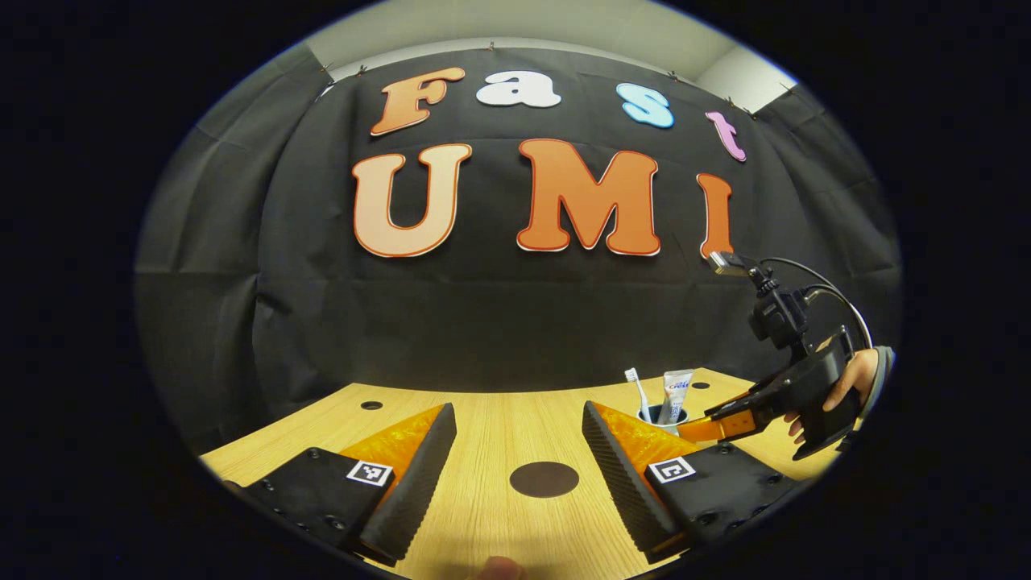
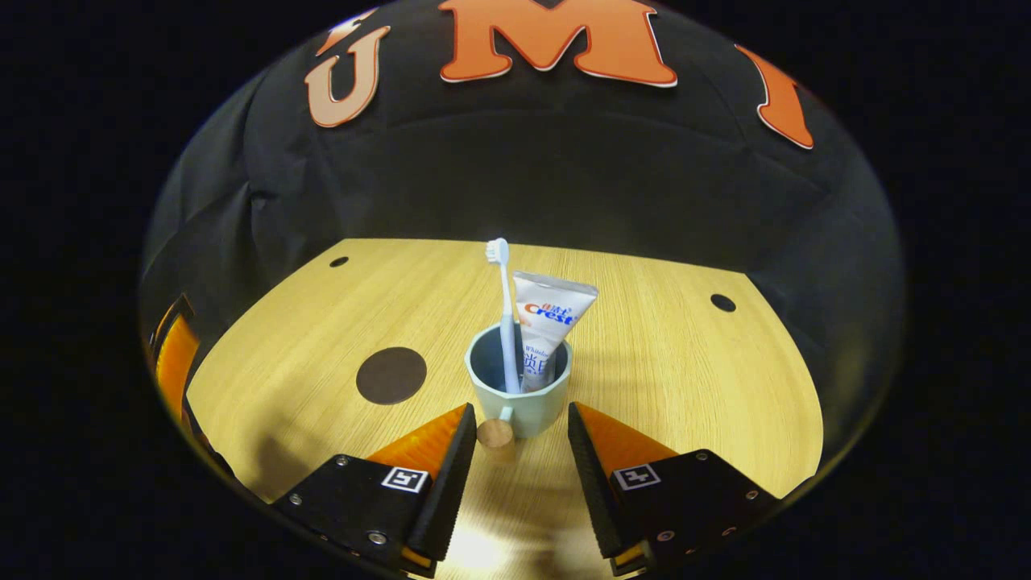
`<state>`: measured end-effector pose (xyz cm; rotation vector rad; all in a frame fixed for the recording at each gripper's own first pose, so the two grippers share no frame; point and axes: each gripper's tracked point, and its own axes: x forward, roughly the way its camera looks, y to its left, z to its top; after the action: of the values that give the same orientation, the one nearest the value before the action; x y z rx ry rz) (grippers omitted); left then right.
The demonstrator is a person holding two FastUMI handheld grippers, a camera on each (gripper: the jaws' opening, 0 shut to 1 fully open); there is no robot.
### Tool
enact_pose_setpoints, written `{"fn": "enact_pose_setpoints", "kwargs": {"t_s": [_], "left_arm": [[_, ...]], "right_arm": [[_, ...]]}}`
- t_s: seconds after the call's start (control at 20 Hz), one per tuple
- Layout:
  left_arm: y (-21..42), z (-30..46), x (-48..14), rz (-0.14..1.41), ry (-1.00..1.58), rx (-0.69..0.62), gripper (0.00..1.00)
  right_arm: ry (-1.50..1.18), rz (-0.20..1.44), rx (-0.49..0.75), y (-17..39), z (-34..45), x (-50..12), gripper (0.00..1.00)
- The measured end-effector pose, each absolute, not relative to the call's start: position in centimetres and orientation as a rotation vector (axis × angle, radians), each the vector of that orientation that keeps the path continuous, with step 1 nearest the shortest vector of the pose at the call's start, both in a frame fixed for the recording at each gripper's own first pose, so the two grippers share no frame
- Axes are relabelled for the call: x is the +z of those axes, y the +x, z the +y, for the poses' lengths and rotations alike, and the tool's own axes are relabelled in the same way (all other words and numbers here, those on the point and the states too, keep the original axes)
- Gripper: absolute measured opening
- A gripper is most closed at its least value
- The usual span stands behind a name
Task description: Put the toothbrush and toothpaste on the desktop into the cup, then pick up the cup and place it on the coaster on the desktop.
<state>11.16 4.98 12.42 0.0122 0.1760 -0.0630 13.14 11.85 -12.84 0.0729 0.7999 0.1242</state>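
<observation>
A pale blue cup (image 2: 519, 385) stands upright on the wooden desktop (image 2: 660, 379), holding a white toothbrush (image 2: 505, 314) and a white toothpaste tube (image 2: 546, 330). Its wooden knob handle (image 2: 494, 433) points toward my right gripper (image 2: 515, 459), which is open with the handle between its fingertips, not touching. A dark round coaster (image 2: 391, 374) lies left of the cup. In the left gripper view, my left gripper (image 1: 519, 459) is open over the coaster (image 1: 544, 479). Farther right there, the cup (image 1: 662, 416) with toothbrush (image 1: 638, 392) and toothpaste (image 1: 675, 395) sits before the right gripper (image 1: 729, 424), held by a hand (image 1: 850, 385).
Small dark holes mark the desktop's far corners (image 2: 722, 303) (image 2: 339, 262). The black cloth wall (image 2: 564, 177) closes off the back of the table. A fingertip (image 1: 499, 569) shows at the bottom edge of the left gripper view.
</observation>
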Motion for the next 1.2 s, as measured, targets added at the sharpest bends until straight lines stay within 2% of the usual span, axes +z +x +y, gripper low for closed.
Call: {"fn": "enact_pose_setpoints", "kwargs": {"t_s": [0.1,0.15,0.45,0.7,0.75,0.8,1.1,1.2], "left_arm": [[10.9,6.1,11.4,0.199,0.012,-0.046,0.95],[10.8,6.4,10.8,0.206,0.015,-0.036,1.0],[9.6,8.5,9.8,0.23,-0.01,0.0,1.0],[9.1,9.4,9.7,0.242,-0.023,0.01,0.99],[9.0,9.3,9.5,0.246,-0.029,0.008,0.95],[9.0,9.3,9.3,0.253,-0.032,0.01,0.98],[8.8,8.2,8.9,0.265,-0.061,-0.01,0.97],[8.6,8.2,8.6,0.272,-0.066,-0.008,0.97]], "right_arm": [[0.073,0.84,0.128,13.4,11.9,-13.3,0.7],[0.079,0.858,0.13,13.6,12.0,-13.5,0.7],[0.115,1.002,0.138,14.7,12.9,-14.7,0.7],[0.021,1.091,0.127,14.9,12.8,-15.7,0.7],[0.001,1.114,0.122,14.8,12.9,-16.1,0.7],[-0.013,1.122,0.115,14.8,12.8,-16.4,0.71],[0.027,1.204,0.124,14.2,13.3,-18.3,0.74],[0.023,1.215,0.124,14.0,13.4,-19.3,0.7]]}}
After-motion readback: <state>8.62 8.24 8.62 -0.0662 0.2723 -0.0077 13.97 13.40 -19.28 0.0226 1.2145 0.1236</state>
